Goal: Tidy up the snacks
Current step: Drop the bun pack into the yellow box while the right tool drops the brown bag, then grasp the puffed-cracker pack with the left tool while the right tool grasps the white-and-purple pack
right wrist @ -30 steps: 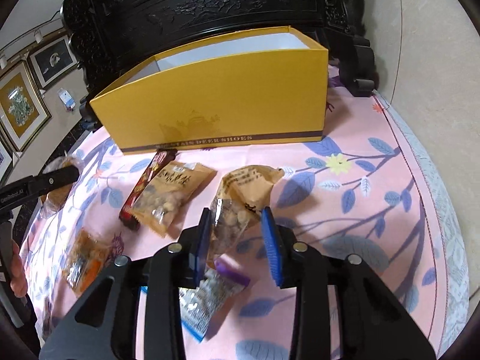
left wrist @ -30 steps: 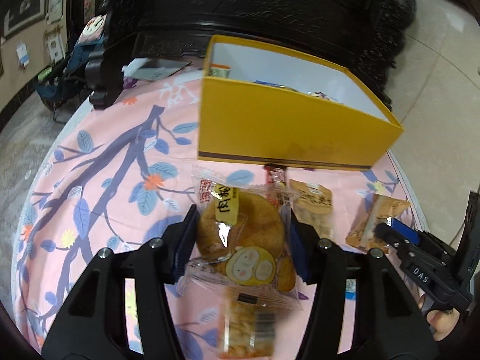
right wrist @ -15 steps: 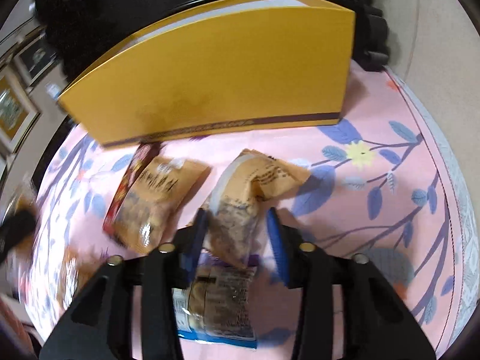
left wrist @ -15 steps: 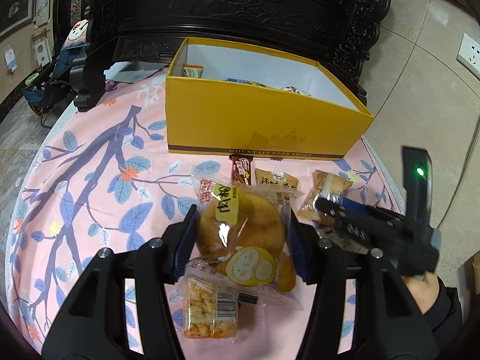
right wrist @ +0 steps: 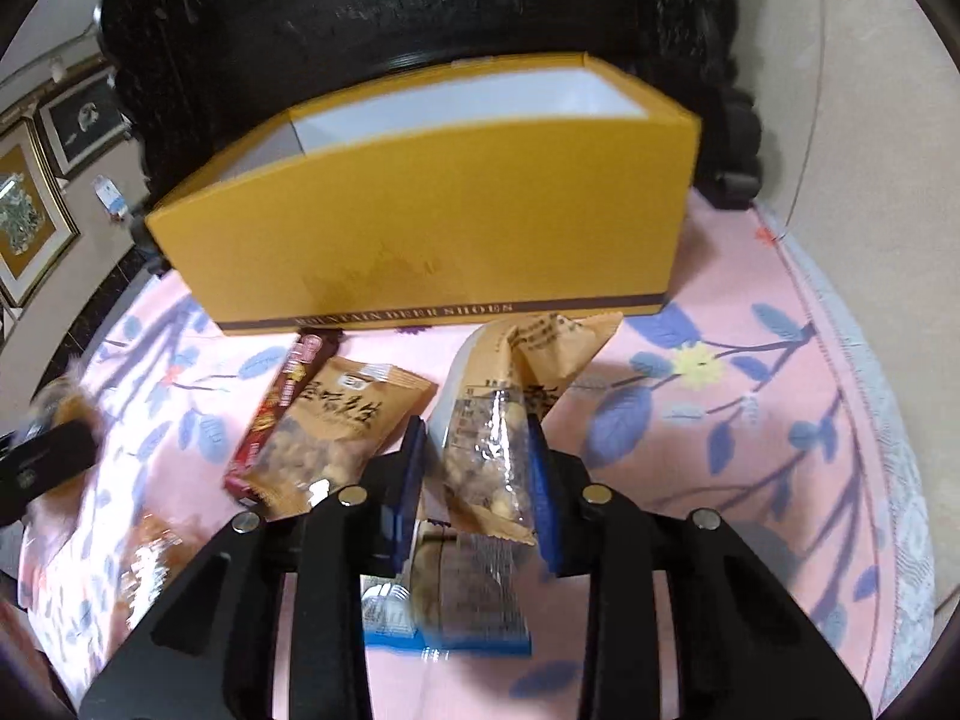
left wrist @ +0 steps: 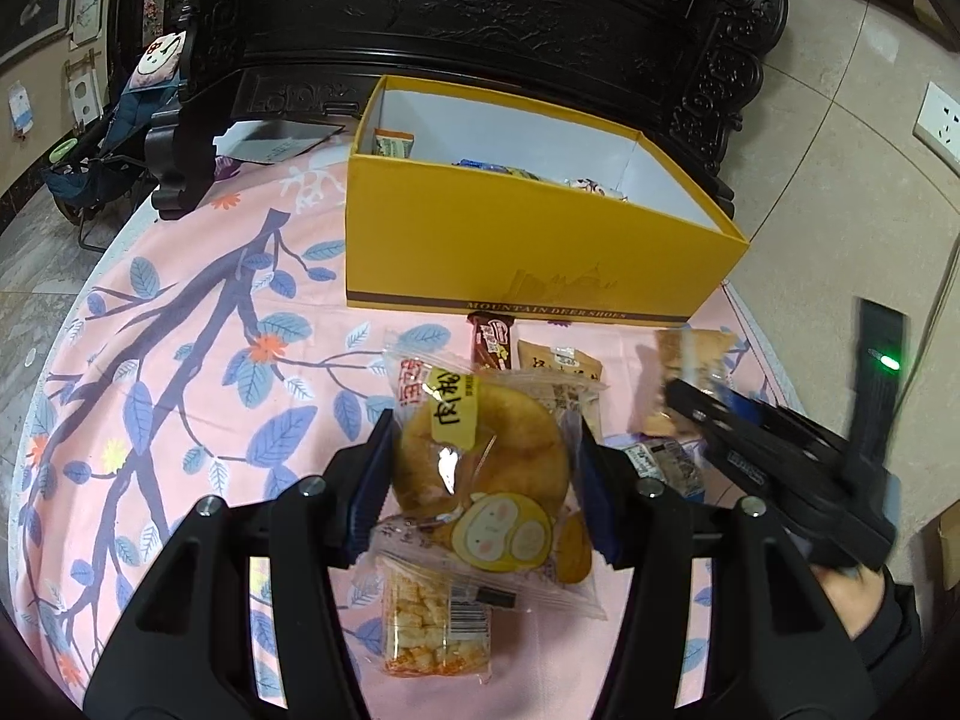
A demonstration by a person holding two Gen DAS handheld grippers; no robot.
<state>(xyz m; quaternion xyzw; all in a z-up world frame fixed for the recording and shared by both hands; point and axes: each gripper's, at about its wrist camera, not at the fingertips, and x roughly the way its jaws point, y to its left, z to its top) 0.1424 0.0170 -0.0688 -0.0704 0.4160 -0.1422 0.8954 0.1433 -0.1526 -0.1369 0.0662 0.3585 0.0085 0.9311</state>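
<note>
Straight ahead of both grippers sat the yellow box (left wrist: 540,264), open top, a few snacks already inside. I judged that the drop target, up and forward from each hand. My right gripper (right wrist: 477,468) was closing, with the nut packet (right wrist: 492,420) pinched between the pads, long axis pointing at the box; it looked nearer the front wall. My left gripper (left wrist: 483,480) stood about half open, clamped on the bread packet (left wrist: 480,456), above the pink surface (left wrist: 180,360). Loose packets lay between grippers and box.
</note>
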